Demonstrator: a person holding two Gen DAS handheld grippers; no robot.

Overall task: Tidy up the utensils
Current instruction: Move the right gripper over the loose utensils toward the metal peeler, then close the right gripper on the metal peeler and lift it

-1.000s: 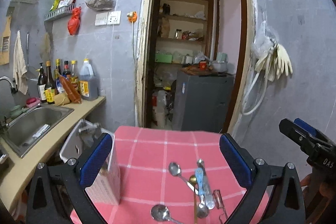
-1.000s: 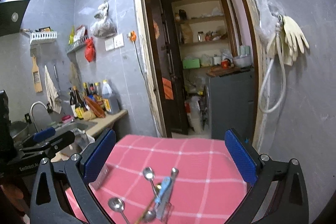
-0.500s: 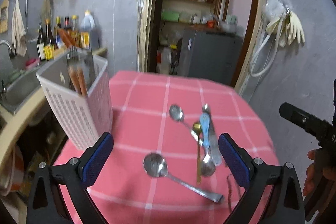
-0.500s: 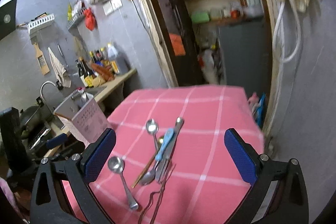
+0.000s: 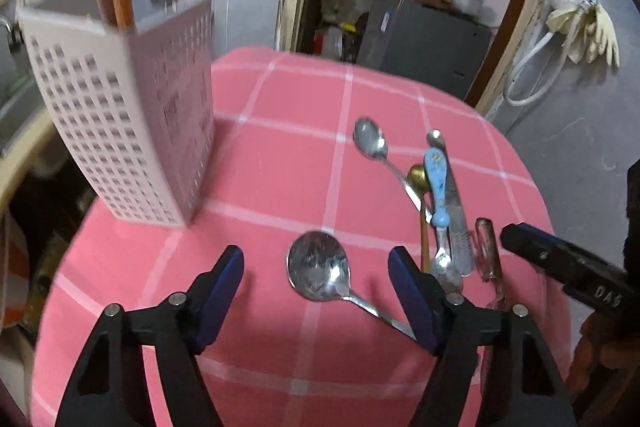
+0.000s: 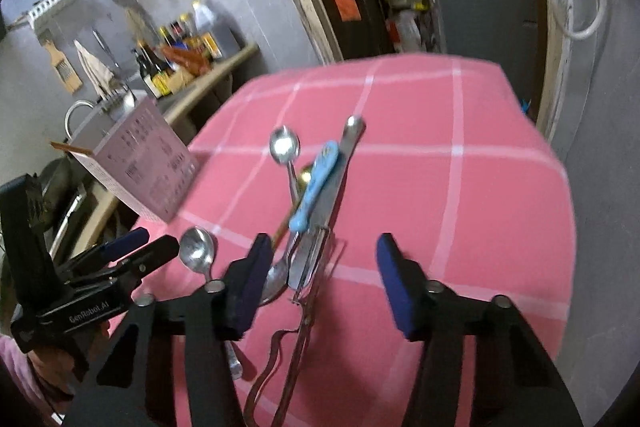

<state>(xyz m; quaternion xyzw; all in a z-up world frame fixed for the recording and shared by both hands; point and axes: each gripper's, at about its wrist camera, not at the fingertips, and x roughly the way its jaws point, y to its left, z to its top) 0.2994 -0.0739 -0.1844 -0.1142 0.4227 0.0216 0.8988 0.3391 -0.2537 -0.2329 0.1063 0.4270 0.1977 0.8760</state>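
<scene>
My left gripper [image 5: 316, 273] is spread wide around the big spoon [image 5: 320, 271], right of the basket [image 5: 120, 131]; right gripper [image 6: 320, 263] also spread, empty. Pickup stage: next, I judge, lower and clamp.

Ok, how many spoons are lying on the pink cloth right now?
4, maybe more under the pile. A big spoon lies between the left gripper's open fingers; a small steel spoon, a gold one and a blue-handled one are stacked at the right.
</scene>
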